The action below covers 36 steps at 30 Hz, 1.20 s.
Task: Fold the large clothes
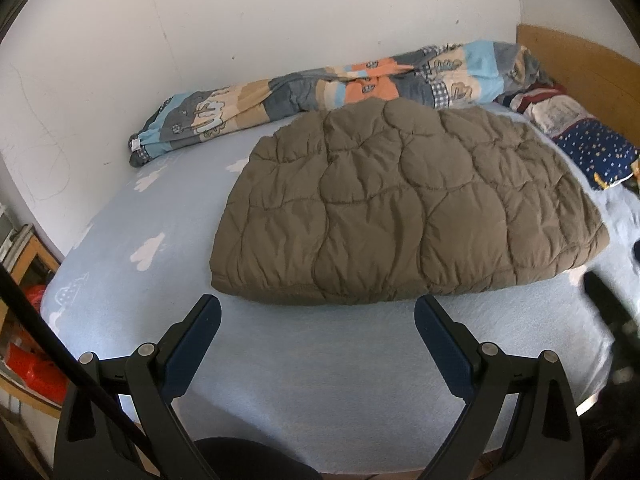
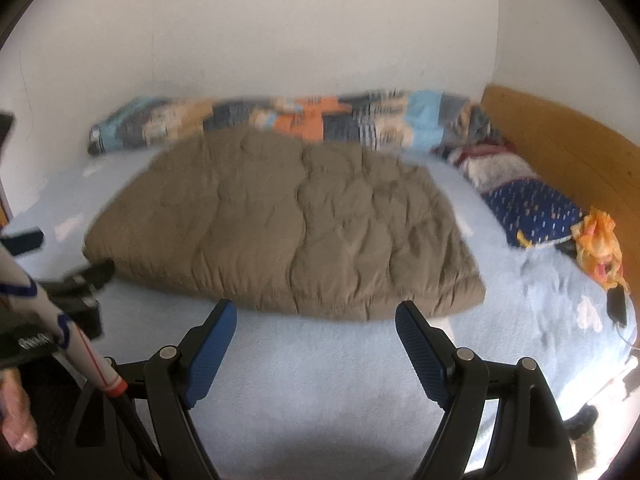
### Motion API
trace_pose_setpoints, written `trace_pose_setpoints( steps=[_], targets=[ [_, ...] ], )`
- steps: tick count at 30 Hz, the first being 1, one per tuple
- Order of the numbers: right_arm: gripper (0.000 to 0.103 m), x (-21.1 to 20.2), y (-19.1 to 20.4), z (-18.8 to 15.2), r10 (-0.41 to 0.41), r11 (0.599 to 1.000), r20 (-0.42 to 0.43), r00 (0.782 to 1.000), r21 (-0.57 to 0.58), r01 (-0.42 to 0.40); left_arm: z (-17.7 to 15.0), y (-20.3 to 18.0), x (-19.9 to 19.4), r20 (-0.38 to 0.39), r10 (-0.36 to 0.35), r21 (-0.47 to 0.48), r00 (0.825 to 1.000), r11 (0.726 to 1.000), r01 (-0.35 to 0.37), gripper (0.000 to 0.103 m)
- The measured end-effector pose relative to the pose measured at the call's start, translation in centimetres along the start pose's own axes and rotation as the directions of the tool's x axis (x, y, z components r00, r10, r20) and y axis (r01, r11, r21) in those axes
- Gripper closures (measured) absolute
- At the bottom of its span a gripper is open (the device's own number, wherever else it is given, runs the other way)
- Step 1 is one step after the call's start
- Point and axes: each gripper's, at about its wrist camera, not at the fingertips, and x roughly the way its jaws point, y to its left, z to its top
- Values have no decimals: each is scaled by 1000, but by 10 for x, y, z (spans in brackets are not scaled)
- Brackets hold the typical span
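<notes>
A brown quilted jacket (image 1: 400,204) lies folded into a flat block on the pale blue bed sheet (image 1: 320,380). It also shows in the right wrist view (image 2: 288,220). My left gripper (image 1: 318,312) is open and empty, held just short of the jacket's near edge. My right gripper (image 2: 316,316) is open and empty, also just in front of the near edge. The left gripper (image 2: 60,264) shows at the left edge of the right wrist view, beside the jacket's left corner.
A rolled patchwork blanket (image 1: 320,88) lies along the white wall behind the jacket. A navy dotted pillow (image 1: 596,152) and a wooden headboard (image 1: 580,64) are at the right. An orange cloth (image 2: 600,244) and a dark phone (image 2: 616,304) lie by the pillow. Shelves (image 1: 24,320) stand at left.
</notes>
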Motion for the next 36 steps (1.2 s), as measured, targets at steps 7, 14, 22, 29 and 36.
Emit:
trace_pose_setpoints(
  steps=[7,14,22,29,36],
  targets=[
    [14,-37,-6,10,2,1000,214,977,29,-9,1,-1,-8,39,1,-1,999,1000,-1,6],
    [14,-29,-11,11,-7,999,180,984,51,-2,0,-4,-7,40,7,3,999,1000,-8,6],
    [14,-23,-5,9,-9,999,146,989,32,5,-1,-6,-7,38,4,11,999,1000,-5,6],
    [14,-21,-7,8,-6,999,139,990,32,2,-2,-4,-7,32,9,14,999,1000,-9,6],
    [14,-21,-4,7,-9,999,135,991,35,5,-2,-4,-6,31,9,17,999,1000,-10,6]
  ],
)
